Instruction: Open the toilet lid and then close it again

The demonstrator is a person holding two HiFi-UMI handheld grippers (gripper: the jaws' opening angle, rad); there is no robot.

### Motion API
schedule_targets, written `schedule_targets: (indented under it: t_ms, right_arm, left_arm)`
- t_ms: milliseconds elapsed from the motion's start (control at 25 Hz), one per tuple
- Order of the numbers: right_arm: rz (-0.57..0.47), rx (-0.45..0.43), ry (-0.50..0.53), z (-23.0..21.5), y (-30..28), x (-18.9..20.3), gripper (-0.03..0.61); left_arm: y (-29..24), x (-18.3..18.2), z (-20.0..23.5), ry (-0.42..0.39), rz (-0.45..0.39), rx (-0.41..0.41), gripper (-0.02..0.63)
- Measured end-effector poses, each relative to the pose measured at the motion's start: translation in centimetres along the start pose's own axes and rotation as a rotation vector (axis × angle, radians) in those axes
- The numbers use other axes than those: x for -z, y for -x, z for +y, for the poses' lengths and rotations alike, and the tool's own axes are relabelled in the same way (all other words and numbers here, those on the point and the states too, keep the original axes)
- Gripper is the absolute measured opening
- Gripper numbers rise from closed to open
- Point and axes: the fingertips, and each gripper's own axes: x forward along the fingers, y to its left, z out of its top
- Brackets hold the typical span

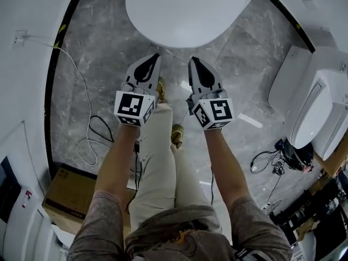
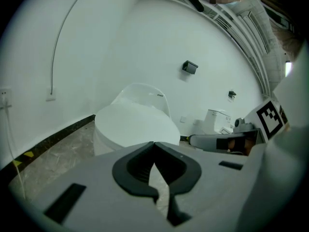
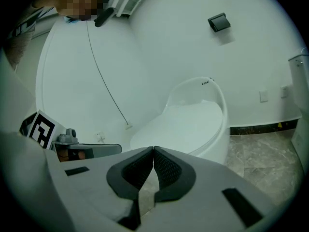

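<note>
Now both my grippers hang side by side over the floor, just in front of the toilet, and neither one holds anything. My left gripper [image 1: 156,57] has its jaws pressed fully together. In the left gripper view the dark pads meet at the tips and nothing lies between them. My right gripper [image 1: 192,62] is the same: the jaws are together from the tips back and it is empty. The two grippers point forward and a little down, almost parallel, with a narrow gap between them. My bare forearms reach out behind the marker cubes [image 1: 133,107].

The toilet lid [image 1: 185,10] is down and lies flat over the bowl, white and smooth. Its rounded front edge is near my fingertips in the head view, but the two gripper views show the toilet [image 2: 133,124] ahead of the jaws, apart from them, so I touch nothing.

The floor [image 1: 103,64] is grey marble, with a black strip along the bottom of the white wall [image 1: 27,15]. On my left a thin white cable [image 1: 81,97] runs from the wall down to the floor, and a cardboard box [image 1: 68,192] stands close to my leg. On my right, well apart, a second toilet [image 1: 315,113] stands with some dark cables beside it.
</note>
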Motion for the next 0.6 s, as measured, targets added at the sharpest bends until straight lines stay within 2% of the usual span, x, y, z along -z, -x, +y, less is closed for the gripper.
schedule_targets:
  t_ms: [280,600]
  right_arm:
    - [0.038,-0.008,-0.009,-1.2,-3.4,3.6,0.026]
    - [0.055,-0.017,-0.030,-1.3,-4.7,4.1,0.026]
  left_arm:
    - [-3.8,3.2,1.8,0.019,0.015,0.002,0.009]
    - [-4.6,3.3,2.1,0.015,0.018,0.017,0.009]
